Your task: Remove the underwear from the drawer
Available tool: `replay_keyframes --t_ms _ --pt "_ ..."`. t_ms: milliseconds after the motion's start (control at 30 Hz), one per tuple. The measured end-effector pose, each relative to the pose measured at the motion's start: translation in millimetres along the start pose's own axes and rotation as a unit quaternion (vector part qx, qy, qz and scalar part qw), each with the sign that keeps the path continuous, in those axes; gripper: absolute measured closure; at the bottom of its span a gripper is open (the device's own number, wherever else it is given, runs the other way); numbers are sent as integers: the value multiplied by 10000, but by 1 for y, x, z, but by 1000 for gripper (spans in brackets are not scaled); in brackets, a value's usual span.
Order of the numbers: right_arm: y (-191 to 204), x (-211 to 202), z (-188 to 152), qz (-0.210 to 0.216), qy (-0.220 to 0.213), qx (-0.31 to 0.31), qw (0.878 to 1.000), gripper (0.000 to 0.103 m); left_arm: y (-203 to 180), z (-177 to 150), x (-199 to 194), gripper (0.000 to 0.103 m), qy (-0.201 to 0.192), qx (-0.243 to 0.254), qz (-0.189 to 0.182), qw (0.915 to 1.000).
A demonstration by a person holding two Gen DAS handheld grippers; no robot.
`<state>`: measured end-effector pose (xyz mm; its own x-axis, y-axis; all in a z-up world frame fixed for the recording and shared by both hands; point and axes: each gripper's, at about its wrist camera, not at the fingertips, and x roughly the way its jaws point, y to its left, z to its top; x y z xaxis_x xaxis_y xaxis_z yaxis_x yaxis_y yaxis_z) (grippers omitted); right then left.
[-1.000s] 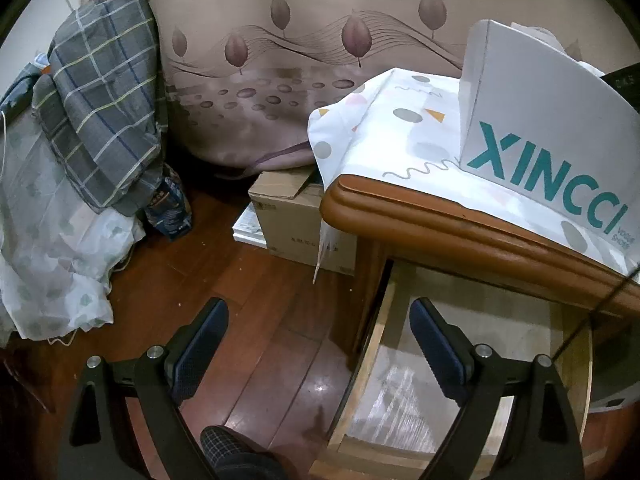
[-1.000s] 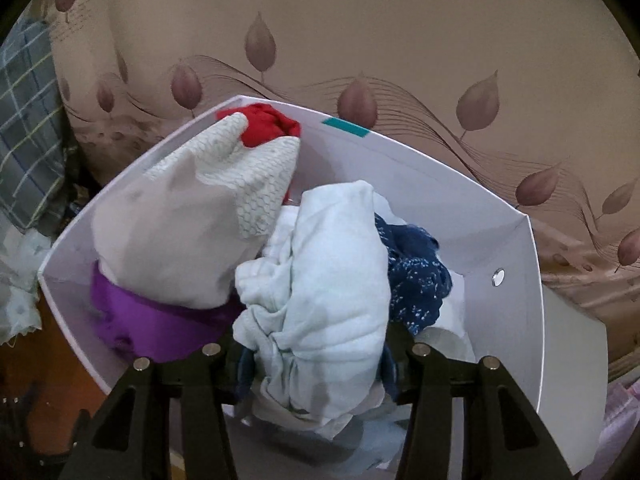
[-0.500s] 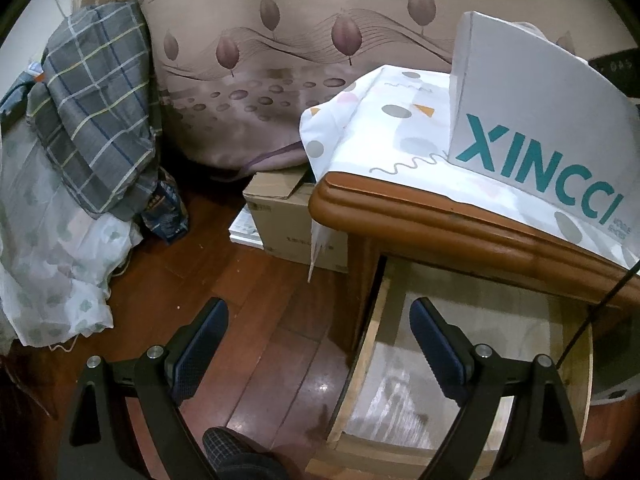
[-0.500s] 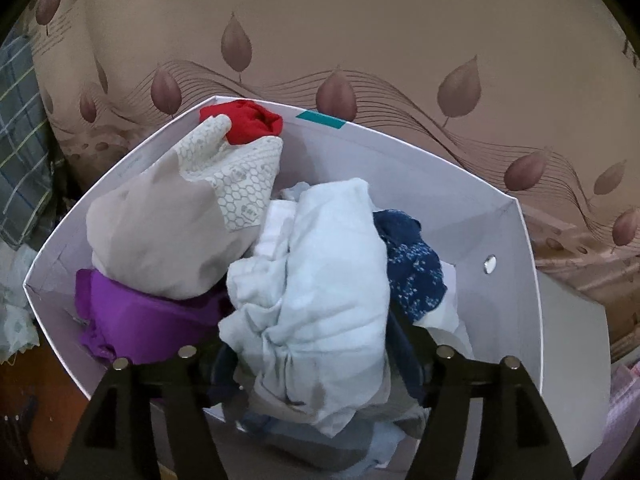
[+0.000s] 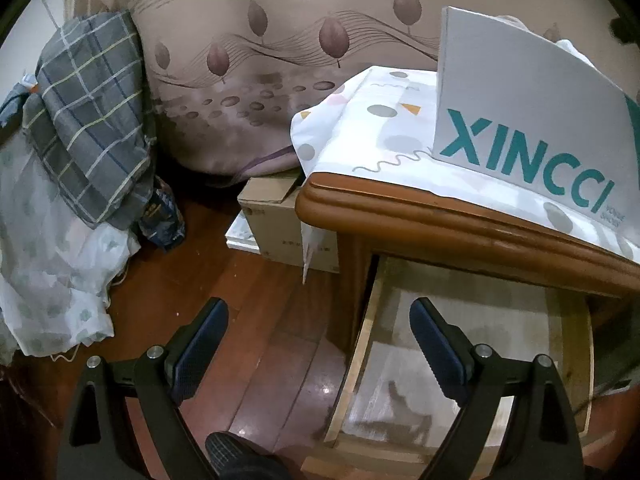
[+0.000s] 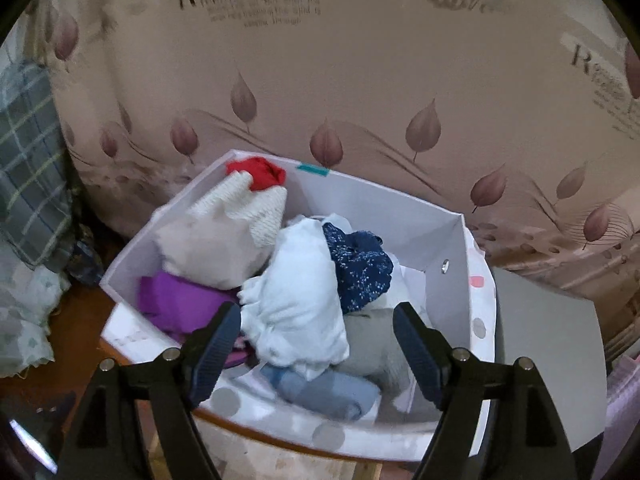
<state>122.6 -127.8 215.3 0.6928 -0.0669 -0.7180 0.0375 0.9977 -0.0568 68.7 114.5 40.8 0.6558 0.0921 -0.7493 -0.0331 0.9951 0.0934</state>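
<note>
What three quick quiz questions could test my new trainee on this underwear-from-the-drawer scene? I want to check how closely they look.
1. True or false: the right gripper grips the pale blue garment.
2. Which colour tops the pile in the white box: A red, B green, C yellow?
3. Fill in: the pulled-out drawer looks ___.

Key: 1 false, its jaws have just been opening, nothing pressed; 2 A; 3 empty.

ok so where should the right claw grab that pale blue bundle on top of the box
Grip the pale blue bundle across its bulging middle, coming down from above with one pad on each side. It stands tall on top of the pile in the white box, its flanks exposed beside the navy speckled piece. The right claw is open, its jaws having just been opening.
</note>
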Motion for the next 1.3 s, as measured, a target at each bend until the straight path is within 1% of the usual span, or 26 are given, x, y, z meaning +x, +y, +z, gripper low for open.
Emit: replay_keyframes --t_ms 167,267,333,467,533,600,700,767,833,900,967,1067,1300 --pt "-2 -44 -29 225 -252 132 9993 22 -6 -4 -1 12 53 76 -118 9999" --pt "-4 -62 -59 266 -331 157 9990 22 -10 -7 -3 12 95 131 -190 9997" --pt "-4 -69 -84 207 -331 145 9991 22 -14 -9 -7 12 94 153 -258 9995" --pt "3 -64 -144 91 -125 91 9998 22 -22 -14 -20 12 -26 254 -372 9990" --pt "7 -57 -166 87 14 118 9999 22 -25 -16 -23 12 -70 309 -328 9990" --pt "8 -49 -191 97 184 241 9995 22 -30 -22 -25 12 -42 364 -345 9987" --pt "10 -36 -218 115 407 385 9984 22 -33 -33 -28 12 68 414 -426 9982" --pt "10 -30 -231 180 526 540 9970 22 -36 -41 -33 12 52 505 -416 9978" --pt "11 -25 -239 102 575 575 9966 22 -37 -47 -37 12 42 572 -389 9976" --pt "14 -23 -248 41 572 546 9969 22 -37 -53 -39 12 89 530 -405 9977" --pt "16 -23 -253 -27 579 516 9970 22 -36 -58 -41 12 165 447 -495 9976" --pt "22 -22 -259 -138 544 361 9978 22 -37 -64 -42 12 200 443 -490 9976" --pt "22 -16 -269 -77 660 439 9968 22 -45 -69 -40 12 233 593 -461 9969"
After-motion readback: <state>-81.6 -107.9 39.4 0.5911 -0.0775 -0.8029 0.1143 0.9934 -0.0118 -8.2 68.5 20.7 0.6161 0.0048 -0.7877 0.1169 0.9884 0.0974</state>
